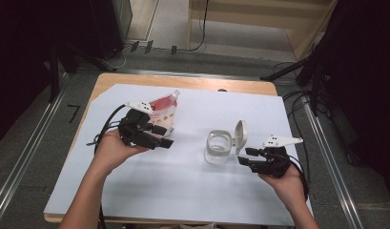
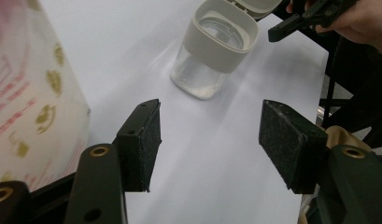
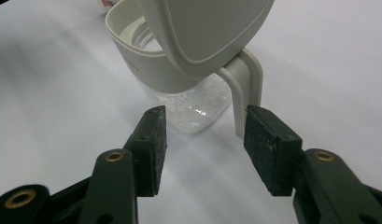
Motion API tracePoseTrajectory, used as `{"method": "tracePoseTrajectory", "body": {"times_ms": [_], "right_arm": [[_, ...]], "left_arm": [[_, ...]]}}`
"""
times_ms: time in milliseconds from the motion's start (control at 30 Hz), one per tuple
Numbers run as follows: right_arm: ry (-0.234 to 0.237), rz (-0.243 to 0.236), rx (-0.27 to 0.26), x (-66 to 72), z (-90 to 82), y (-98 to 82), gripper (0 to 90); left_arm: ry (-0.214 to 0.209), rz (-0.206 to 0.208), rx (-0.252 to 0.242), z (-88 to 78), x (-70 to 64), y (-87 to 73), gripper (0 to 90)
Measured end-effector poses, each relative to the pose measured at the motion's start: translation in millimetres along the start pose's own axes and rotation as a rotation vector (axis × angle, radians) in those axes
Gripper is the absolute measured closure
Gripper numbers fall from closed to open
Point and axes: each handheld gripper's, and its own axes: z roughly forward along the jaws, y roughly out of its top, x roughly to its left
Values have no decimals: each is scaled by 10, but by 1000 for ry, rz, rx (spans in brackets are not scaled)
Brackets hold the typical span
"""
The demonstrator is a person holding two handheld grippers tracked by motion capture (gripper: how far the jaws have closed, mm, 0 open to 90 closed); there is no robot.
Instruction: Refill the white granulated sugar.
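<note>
High view: pouch (image 1: 163, 116) beside left gripper (image 1: 157, 136); jar (image 1: 218, 147) w/ flipped lid (image 1: 240, 134) before right gripper (image 1: 252, 157); both jaws open, empty.

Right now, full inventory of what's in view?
pouch: 1, pink-red and white, back left of the sheet, beside the left gripper
jar: 1, clear with grey-white collar, right of centre
lid: 1, grey-white, hinged open, upright at the jar's right
sheet: 1, white, covers the table
table: 1, light wood, edge shows at the back
left gripper: 1, black, jaws open, nothing between
right gripper: 1, black, jaws open, near the jar's hinge
hands: 2, one on each gripper
</note>
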Motion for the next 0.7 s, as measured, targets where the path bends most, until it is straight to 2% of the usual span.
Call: {"method": "tracePoseTrajectory", "body": {"times_ms": [67, 233, 467, 600, 667, 700], "right_arm": [[-1, -1, 2, 2, 1, 2, 495], [0, -4, 9, 12, 13, 3, 495], [-1, -10, 6, 3, 16, 14, 496], [2, -11, 8, 10, 24, 15, 509], [3, -11, 6, 14, 26, 20, 509], [2, -15, 6, 12, 34, 23, 510]], "left_arm": [[7, 1, -1, -16, 10, -9, 404], [31, -32, -19, -167, 91, -85, 408], [60, -56, -26, -312, 155, -163, 412], [90, -68, -20, -405, 185, -231, 412], [94, -77, -25, -451, 208, -266, 413], [98, -97, -34, -491, 241, -293, 412]]}}
